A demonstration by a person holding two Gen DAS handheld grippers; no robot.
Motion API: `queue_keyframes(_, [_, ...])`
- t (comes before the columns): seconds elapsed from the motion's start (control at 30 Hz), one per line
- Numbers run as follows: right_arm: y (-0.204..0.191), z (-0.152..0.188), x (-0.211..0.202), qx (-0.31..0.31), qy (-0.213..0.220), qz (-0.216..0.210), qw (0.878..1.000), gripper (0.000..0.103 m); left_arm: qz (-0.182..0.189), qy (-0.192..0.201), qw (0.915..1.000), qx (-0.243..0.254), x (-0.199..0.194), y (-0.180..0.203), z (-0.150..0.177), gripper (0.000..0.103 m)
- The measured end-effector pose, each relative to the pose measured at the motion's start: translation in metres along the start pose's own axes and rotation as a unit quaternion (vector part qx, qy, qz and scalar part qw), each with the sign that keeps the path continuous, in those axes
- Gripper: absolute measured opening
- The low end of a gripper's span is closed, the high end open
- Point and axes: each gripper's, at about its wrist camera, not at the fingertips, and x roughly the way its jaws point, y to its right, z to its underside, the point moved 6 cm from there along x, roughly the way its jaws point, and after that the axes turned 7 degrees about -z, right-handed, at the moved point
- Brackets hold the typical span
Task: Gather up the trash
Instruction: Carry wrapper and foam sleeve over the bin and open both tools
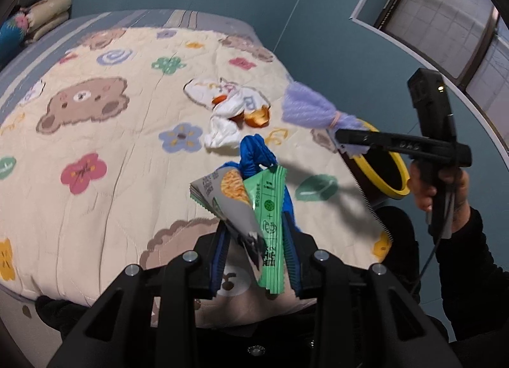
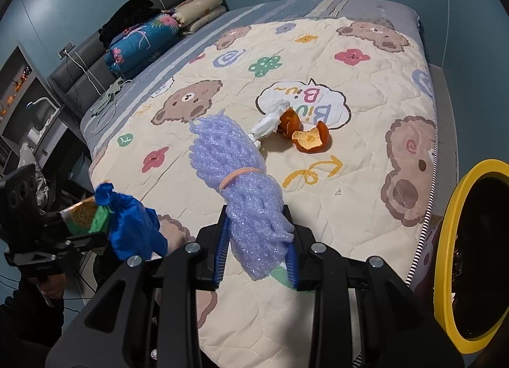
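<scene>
Quilted bedspread (image 2: 318,209) beneath glittery purple foam netting (image 2: 241,177)

Lilac foam netting (image 2: 245,183), banded, bunched; grey (image 1: 232,199) and green (image 1: 268,212) wrappers with blue bag (image 1: 254,155); orange peel (image 2: 310,140), white tissue (image 2: 270,123) on quilt

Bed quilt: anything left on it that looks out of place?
Yes. Orange peel in torn, curled pieces and a crumpled white tissue lie mid-quilt, loose scraps on an otherwise tidy bedspread. They touch each other beside the printed speech bubble. The yellow-rimmed bin stands off the bed's edge.
</scene>
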Motion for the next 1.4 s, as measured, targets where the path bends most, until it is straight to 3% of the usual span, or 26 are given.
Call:
queue_keyframes(0.1, [0.001, -0.001, -0.004, 0.001, 0.005, 0.000, 1.000, 0.029, 0.015, 0.004, 0.9999, -0.005, -0.009, 0.004, -0.009, 0.030])
queue_keyframes(0.17, [0.001, -0.001, -0.009, 0.003, 0.009, -0.002, 1.000, 0.029, 0.047, -0.002, 0.9987, -0.019, -0.011, 0.006, -0.016, 0.030])
queue_keyframes(0.43, [0.009, 0.000, -0.024, 0.007, 0.019, 0.003, 1.000, 0.029, 0.085, -0.021, 0.9957, -0.030, -0.009, 0.016, -0.035, 0.030])
queue_keyframes(0.67, [0.025, 0.004, -0.039, 0.013, 0.024, 0.013, 1.000, 0.029, 0.022, -0.074, 0.9946, 0.070, 0.012, 0.038, -0.050, 0.030])
queue_keyframes(0.8, [0.036, 0.007, -0.048, 0.019, 0.027, 0.022, 0.999, 0.029, -0.035, -0.111, 0.9840, 0.135, 0.030, 0.046, -0.055, 0.030])
queue_keyframes(0.93, [0.053, 0.010, -0.061, 0.029, 0.038, 0.028, 0.998, 0.029, -0.070, -0.132, 0.9742, 0.169, 0.043, 0.054, -0.063, 0.030])
queue_keyframes(1.2, [0.102, 0.015, -0.097, 0.071, 0.074, 0.037, 0.994, 0.029, -0.064, -0.119, 0.9762, 0.170, 0.061, 0.088, -0.093, 0.030])
queue_keyframes(1.4, [0.135, 0.015, -0.141, 0.098, 0.120, 0.057, 0.986, 0.029, -0.036, -0.098, 0.9792, 0.174, 0.076, 0.128, -0.114, 0.030])
